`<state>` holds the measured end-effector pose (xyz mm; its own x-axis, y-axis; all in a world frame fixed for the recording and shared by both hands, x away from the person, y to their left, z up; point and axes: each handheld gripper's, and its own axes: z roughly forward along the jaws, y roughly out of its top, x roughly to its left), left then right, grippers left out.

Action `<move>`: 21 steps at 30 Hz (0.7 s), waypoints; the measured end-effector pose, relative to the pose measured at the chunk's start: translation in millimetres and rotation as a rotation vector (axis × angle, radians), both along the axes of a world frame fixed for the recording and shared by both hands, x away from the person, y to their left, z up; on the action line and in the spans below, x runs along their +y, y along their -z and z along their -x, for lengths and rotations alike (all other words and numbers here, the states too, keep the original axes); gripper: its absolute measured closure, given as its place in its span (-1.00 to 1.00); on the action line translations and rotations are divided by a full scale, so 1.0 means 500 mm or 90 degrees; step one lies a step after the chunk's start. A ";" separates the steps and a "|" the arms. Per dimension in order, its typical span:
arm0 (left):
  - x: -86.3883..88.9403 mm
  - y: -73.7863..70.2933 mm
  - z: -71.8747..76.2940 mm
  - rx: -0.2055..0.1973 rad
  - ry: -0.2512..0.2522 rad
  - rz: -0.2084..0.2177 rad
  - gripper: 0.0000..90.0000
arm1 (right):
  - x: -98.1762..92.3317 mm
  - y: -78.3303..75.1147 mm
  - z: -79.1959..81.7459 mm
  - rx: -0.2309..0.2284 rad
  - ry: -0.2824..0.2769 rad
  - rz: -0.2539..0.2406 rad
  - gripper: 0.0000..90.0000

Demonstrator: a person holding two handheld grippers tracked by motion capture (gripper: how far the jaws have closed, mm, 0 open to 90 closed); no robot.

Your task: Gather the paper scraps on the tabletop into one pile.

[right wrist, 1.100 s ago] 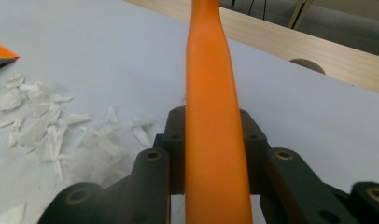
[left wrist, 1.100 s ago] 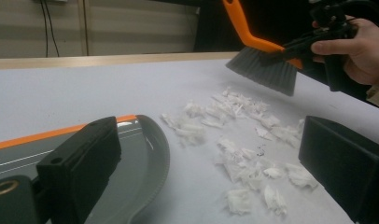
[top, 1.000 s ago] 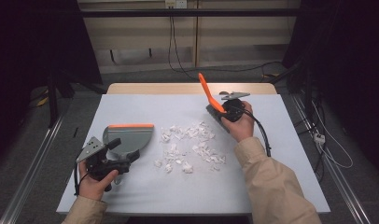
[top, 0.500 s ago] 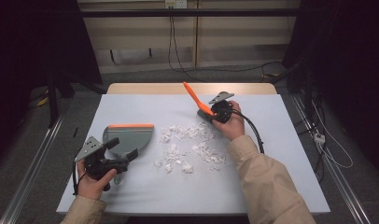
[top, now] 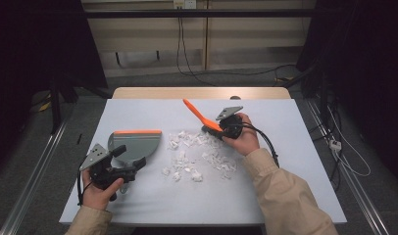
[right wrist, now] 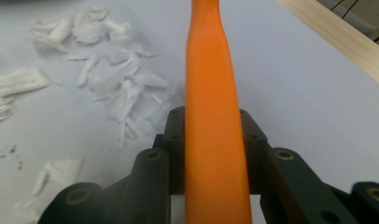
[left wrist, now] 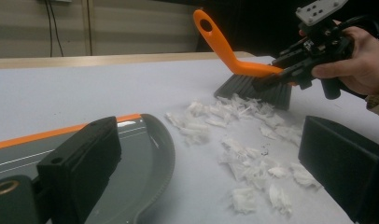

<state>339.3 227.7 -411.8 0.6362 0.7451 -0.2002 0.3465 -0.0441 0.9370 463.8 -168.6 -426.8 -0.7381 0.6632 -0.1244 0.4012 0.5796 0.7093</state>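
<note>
Clamping the stiff, light brush (top: pixel 203 119) by its orange handle, the right gripper (top: pixel 225 128) is nudging flimsy paper scraps (top: pixel 197 154) (centre frame) toward the dustpan (top: pixel 136 144), which the left gripper (top: pixel 122 169) is grasping.

Orange brush (top: pixel 199 115), white paper scraps (top: pixel 197 154)

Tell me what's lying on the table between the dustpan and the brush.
White paper scraps, scattered between the dustpan and the brush, seen in the high view.

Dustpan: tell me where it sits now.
In the high view the dustpan lies on the table's left side, just ahead of the left gripper, left of the paper scraps.
</note>
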 end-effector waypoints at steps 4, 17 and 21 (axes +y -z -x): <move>0.000 0.000 0.001 -0.001 -0.001 -0.001 -0.88 | 0.002 -0.001 0.022 0.005 -0.024 -0.003 0.59; -0.001 0.001 0.001 0.000 -0.001 -0.002 -0.88 | -0.004 -0.036 0.037 0.012 -0.034 -0.069 0.59; 0.001 0.000 0.001 -0.001 -0.002 -0.002 -0.88 | -0.009 -0.035 0.021 0.006 -0.008 -0.084 0.59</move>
<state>338.9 228.1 -411.9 0.6344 0.7475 -0.1969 0.3454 -0.0462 0.9373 453.0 -173.0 -409.2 -0.7476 0.6635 -0.0296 0.4015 0.4870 0.7757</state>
